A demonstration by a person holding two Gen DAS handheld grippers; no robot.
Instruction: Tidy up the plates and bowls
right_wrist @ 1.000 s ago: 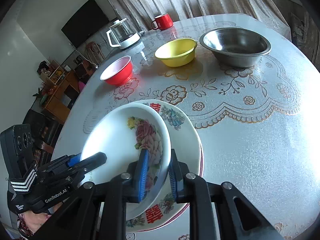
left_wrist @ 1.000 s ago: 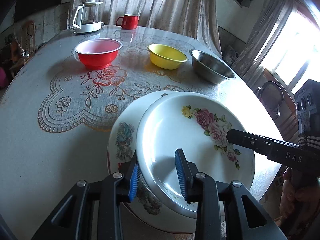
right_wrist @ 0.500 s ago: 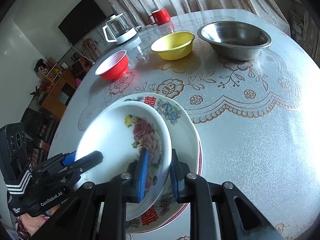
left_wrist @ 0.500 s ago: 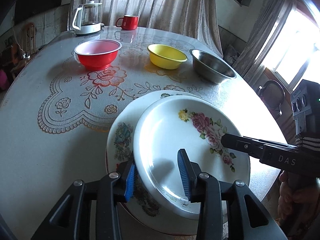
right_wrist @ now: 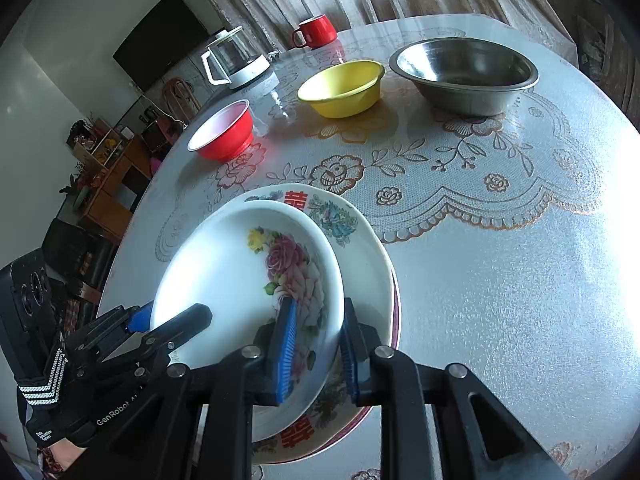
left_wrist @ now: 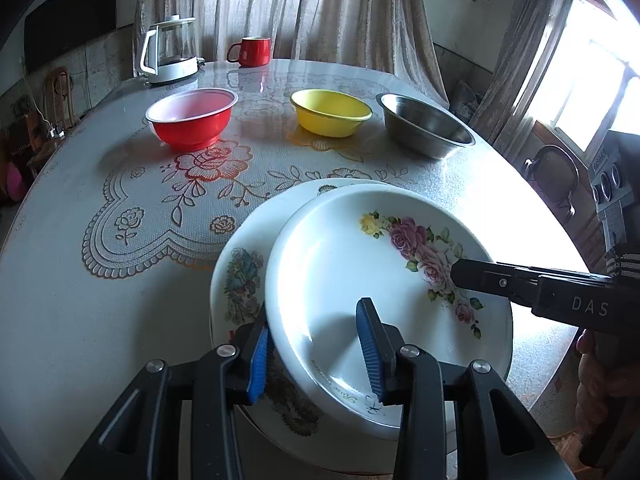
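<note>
You are lowering the rose plate [left_wrist: 384,292] off-centre onto the larger plate [left_wrist: 244,256] near the table edge. Your right gripper [right_wrist: 316,348] is pinching its rim, while your left gripper [left_wrist: 316,352] is straddling the opposite rim with fingers apart. With only 1 grip, it is risking sliding or tipping.

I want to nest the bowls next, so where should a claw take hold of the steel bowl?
Probably by the rim of the steel bowl, on its near side, coming down from above with one finger inside and one outside. It stands upright with its mouth open and looks too wide to span, and its thin, flared lip suits a pinch. The yellow bowl stands apart from it.
</note>
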